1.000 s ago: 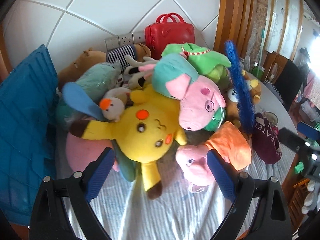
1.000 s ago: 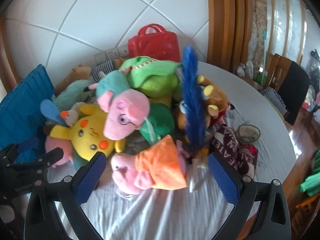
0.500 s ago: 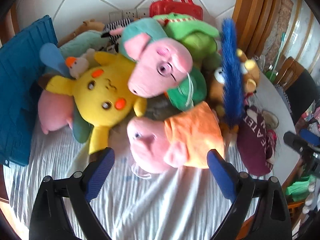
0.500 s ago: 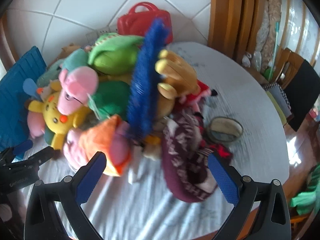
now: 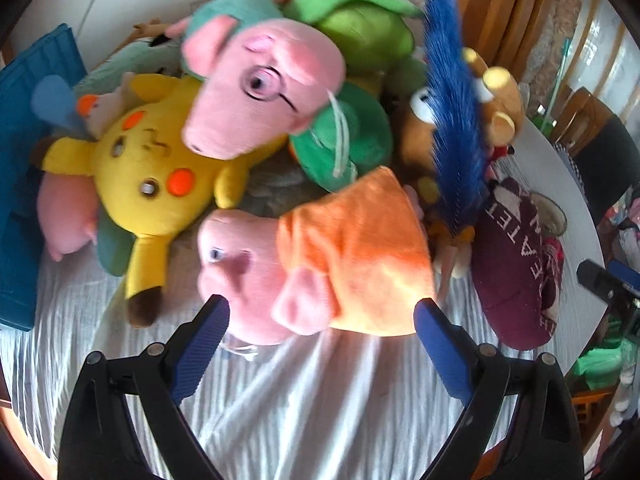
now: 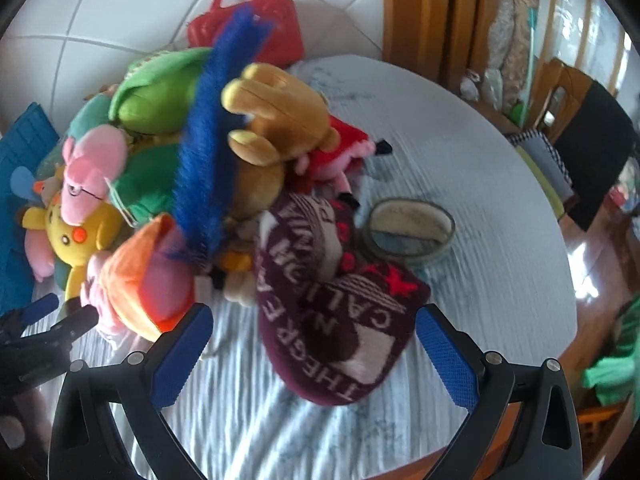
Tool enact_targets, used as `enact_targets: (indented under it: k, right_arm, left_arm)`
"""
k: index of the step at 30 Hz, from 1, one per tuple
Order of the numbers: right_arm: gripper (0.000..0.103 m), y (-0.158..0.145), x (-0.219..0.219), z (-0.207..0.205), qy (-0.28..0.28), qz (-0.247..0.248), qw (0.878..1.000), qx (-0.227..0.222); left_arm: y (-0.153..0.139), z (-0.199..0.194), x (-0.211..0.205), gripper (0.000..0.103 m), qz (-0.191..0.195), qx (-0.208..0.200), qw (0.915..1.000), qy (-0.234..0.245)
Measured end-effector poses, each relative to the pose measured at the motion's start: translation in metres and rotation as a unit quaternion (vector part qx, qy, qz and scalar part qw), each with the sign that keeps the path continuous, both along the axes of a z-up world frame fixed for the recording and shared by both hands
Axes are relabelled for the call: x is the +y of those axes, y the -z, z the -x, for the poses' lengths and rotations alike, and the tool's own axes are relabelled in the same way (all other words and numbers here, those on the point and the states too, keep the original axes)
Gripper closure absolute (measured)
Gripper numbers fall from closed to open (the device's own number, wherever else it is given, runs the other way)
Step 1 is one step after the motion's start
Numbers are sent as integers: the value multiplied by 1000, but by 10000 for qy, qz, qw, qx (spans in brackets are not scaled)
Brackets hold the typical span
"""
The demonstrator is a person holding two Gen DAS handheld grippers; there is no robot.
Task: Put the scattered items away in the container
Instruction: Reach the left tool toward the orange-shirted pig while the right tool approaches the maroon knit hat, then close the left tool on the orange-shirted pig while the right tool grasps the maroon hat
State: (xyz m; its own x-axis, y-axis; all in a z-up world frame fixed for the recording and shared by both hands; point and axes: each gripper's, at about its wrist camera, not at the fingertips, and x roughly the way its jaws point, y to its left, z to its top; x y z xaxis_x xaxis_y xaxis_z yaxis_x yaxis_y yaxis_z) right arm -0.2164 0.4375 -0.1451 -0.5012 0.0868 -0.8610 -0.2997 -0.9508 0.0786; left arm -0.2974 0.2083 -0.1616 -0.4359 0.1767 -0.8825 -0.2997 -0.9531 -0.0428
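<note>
The left gripper [image 5: 322, 312] is spread wide, its blue pads flanking the pink plush pig in an orange dress [image 5: 316, 260] without touching it, at 12 o'clock. The right gripper [image 6: 314, 322] is also spread, empty, around the maroon knitted lettered hat [image 6: 336, 320] on the white-clothed round table [image 6: 500, 240]. A blue folded container [image 5: 24, 152] lies at 9 o'clock of the toy pile.

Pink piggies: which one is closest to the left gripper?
The pig in the orange dress, lying at the front of the pile right between the open left gripper's fingers. The pig with glasses sits higher and farther back.
</note>
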Motion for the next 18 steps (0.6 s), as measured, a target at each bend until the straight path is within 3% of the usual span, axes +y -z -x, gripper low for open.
enact_targets:
  k: [11, 18]
  right_arm:
    - [0, 51, 4, 35, -613, 165, 9969, -466]
    - [0, 69, 6, 47, -751, 149, 9946, -707]
  left_arm:
    - [27, 18, 15, 9, 193, -208, 9987, -434]
    - [18, 26, 23, 9, -314, -223, 9987, -333]
